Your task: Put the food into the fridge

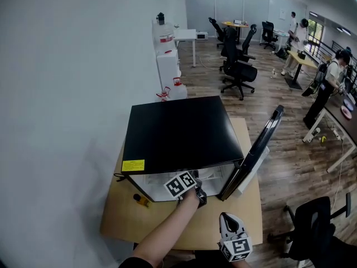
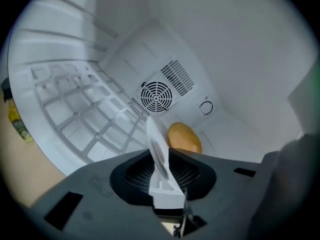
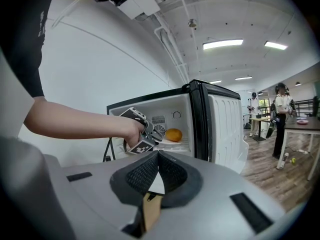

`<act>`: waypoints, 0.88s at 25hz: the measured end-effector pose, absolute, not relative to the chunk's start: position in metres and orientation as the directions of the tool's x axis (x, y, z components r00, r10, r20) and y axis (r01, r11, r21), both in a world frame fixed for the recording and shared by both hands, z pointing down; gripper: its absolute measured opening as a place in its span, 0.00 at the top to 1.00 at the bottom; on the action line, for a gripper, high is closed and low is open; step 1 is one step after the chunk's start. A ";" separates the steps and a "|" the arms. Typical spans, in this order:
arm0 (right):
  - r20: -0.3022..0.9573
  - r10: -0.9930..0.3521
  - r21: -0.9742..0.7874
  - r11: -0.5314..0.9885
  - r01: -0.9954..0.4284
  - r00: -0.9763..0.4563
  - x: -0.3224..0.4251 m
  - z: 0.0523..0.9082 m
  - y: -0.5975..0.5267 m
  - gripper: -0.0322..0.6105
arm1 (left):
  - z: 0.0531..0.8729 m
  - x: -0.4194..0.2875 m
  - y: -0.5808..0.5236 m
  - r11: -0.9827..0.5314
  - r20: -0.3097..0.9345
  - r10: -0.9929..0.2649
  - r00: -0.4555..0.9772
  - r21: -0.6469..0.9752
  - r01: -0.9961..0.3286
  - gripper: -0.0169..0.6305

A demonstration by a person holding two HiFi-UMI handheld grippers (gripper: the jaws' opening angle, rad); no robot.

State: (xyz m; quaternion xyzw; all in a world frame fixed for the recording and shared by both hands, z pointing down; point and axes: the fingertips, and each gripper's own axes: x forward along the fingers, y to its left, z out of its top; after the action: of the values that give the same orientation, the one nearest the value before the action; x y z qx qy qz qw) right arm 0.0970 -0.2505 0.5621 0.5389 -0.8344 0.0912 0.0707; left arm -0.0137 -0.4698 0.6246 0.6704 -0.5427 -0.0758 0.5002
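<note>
A black mini fridge (image 1: 178, 133) stands on a wooden table (image 1: 125, 219) with its door (image 1: 254, 152) swung open to the right. My left gripper (image 2: 160, 151) reaches inside the white interior. A white plate's rim (image 2: 155, 134) lies between its jaws, which stand slightly apart around it. A round orange food item (image 2: 184, 138) rests on that plate, at the back below the fan grille. From the right gripper view I see the left gripper (image 3: 142, 134), the plate (image 3: 172, 141) and the food (image 3: 173, 134) inside the fridge. My right gripper (image 3: 158, 156) hangs back at the table's front edge, shut and empty.
A white wire shelf (image 2: 85, 114) fills the fridge's left side. A small yellow object (image 1: 140, 200) lies on the table by the fridge's left corner. Office chairs (image 1: 237, 66), desks and standing people occupy the room at the back right. A black chair (image 1: 315, 222) stands near my right.
</note>
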 end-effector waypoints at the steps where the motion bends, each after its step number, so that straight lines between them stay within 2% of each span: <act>1: 0.217 -0.887 -0.078 0.400 -0.913 -0.407 0.098 0.562 -0.249 0.86 | 0.624 -0.014 -0.470 0.068 0.451 -0.804 0.388 0.718 -0.693 0.86; 4: 0.219 -0.890 -0.079 0.392 -0.916 -0.400 0.100 0.562 -0.246 0.86 | 0.624 -0.017 -0.470 0.028 0.475 -0.804 0.357 0.630 -0.776 0.84; 9: 0.221 -0.891 -0.091 0.386 -0.918 -0.396 0.102 0.562 -0.240 0.86 | 0.623 -0.020 -0.470 -0.012 0.488 -0.811 0.322 0.537 -0.844 0.83; 22: 0.236 -0.886 -0.124 0.381 -0.916 -0.400 0.105 0.573 -0.238 0.86 | 0.628 -0.028 -0.477 -0.023 0.557 -0.788 0.263 0.400 -0.916 0.74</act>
State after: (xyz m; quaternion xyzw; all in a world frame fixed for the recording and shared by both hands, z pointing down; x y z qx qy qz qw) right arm 0.1051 -0.2379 0.5735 0.5438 -0.8284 0.1177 0.0649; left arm -0.0282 -0.4766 0.6284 0.7095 -0.6004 0.0895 0.3579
